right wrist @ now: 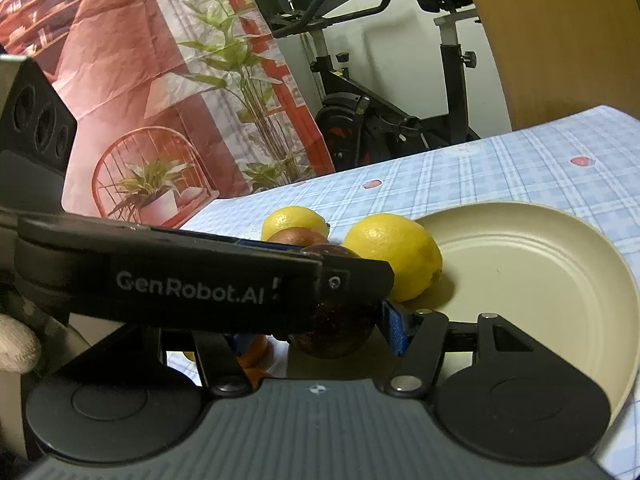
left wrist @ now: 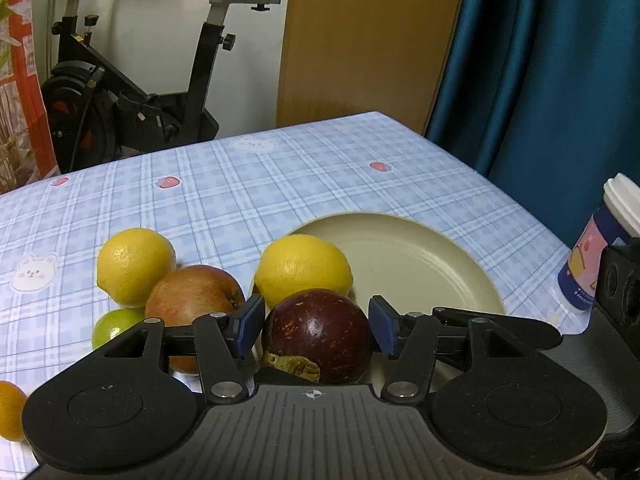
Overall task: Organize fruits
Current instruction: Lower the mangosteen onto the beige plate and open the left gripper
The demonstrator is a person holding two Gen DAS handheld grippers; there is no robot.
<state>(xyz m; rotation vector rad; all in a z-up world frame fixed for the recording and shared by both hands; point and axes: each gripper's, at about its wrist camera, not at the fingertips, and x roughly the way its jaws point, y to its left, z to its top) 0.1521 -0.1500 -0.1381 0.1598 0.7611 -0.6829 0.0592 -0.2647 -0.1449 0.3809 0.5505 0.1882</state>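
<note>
A dark purple mangosteen (left wrist: 318,334) sits between the blue pads of my left gripper (left wrist: 316,326) at the near rim of a cream plate (left wrist: 420,264). The pads stand a little off its sides. A lemon (left wrist: 303,270) lies on the plate's left edge. A second lemon (left wrist: 134,266), a red apple (left wrist: 192,296), a green lime (left wrist: 116,324) and an orange fruit (left wrist: 10,410) lie left of the plate. In the right wrist view the left gripper's body (right wrist: 192,284) crosses in front of my right gripper (right wrist: 320,340), which stands open around the mangosteen (right wrist: 332,334).
A lidded paper cup (left wrist: 596,248) stands at the table's right edge. The table has a blue checked cloth (left wrist: 280,176). An exercise bike (left wrist: 140,100), a wooden panel and a blue curtain stand behind the table.
</note>
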